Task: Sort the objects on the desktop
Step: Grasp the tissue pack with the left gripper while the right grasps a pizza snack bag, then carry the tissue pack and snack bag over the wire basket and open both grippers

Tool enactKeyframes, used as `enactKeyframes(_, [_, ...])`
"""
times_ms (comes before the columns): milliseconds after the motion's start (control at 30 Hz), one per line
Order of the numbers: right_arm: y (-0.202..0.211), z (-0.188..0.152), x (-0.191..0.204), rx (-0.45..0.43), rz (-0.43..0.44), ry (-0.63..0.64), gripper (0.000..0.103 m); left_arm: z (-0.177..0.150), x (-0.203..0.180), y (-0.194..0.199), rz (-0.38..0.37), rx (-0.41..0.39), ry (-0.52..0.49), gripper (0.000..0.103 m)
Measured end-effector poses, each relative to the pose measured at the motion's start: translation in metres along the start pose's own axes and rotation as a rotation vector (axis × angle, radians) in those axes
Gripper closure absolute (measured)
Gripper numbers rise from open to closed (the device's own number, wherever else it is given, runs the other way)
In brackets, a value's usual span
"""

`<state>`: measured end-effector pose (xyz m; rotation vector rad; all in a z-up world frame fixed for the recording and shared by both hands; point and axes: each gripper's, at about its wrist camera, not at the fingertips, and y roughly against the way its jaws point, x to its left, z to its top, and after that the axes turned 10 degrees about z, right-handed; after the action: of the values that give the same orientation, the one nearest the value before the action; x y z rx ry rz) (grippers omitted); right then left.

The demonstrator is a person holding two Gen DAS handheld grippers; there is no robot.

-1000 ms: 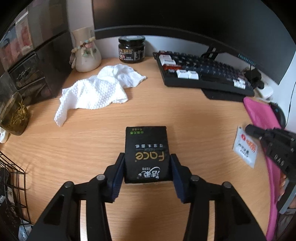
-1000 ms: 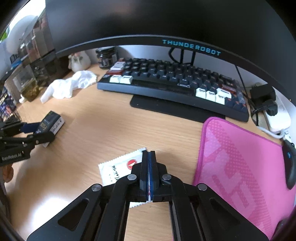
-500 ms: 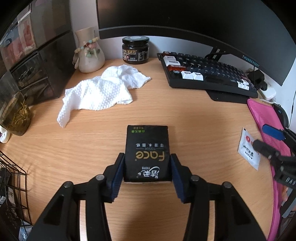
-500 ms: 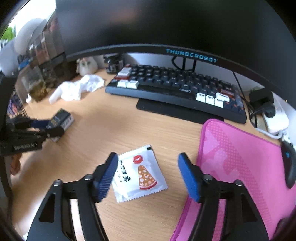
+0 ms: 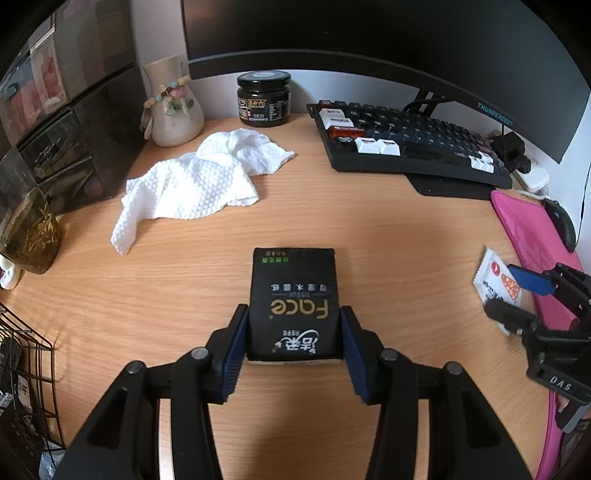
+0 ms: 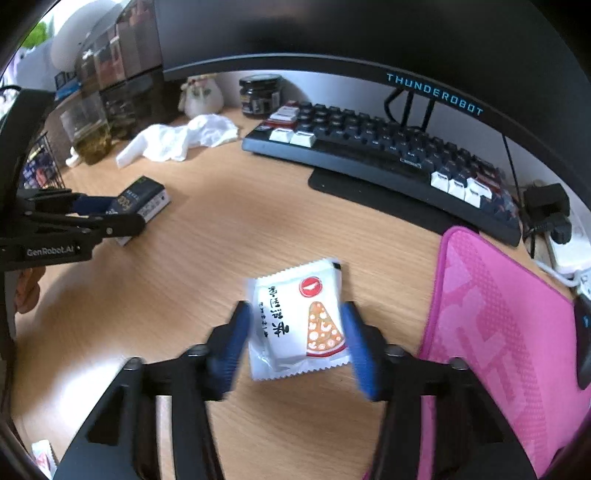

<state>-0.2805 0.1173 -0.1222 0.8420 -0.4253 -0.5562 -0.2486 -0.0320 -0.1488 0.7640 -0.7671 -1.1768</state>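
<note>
Wooden and cluttered, the desk [image 5: 388,229] runs under a curved monitor [image 6: 332,33], with a keyboard [image 5: 406,144] at the back, a crumpled white cloth [image 5: 199,181] to the left and a pink mat [image 6: 509,332] at the right. The left gripper [image 5: 294,343] has its fingers pressed on both long sides of a black tissue pack [image 5: 294,295], whose long axis runs straight away from the camera. Well apart to the right, the right gripper [image 6: 299,343] straddles a white sachet [image 6: 299,317] lying flat just beside the mat. Its blue fingers [image 6: 236,332] are closing, the sachet squarely between them, its longer side pointing ahead; whether the pads already touch its crimped edges cannot be told through the blur.
</note>
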Motion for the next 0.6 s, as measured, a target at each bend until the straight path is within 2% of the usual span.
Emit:
enactKeyframes(67, [0.002, 0.001, 0.002, -0.002, 0.015, -0.002, 0.078, 0.0, -0.001, 0.0, -0.002, 0.0, -0.004, 0.051])
enactKeyframes(167, [0.002, 0.001, 0.005, -0.001, -0.016, 0.006, 0.095, 0.0, 0.0, 0.0, -0.01, 0.001, -0.003, 0.051])
enactKeyframes(300, [0.004, 0.001, 0.007, -0.008, -0.027, 0.008, 0.098, -0.001, 0.001, 0.001, -0.019, 0.0, -0.001, 0.051])
enactKeyframes(400, [0.007, 0.001, 0.007, -0.024, -0.004, -0.004, 0.099, -0.001, 0.004, 0.004, -0.029, -0.015, 0.011, 0.051])
enactKeyframes(600, [0.024, 0.006, 0.001, -0.102, 0.008, -0.039, 0.099, 0.001, 0.007, 0.011, -0.026, -0.041, 0.026, 0.051])
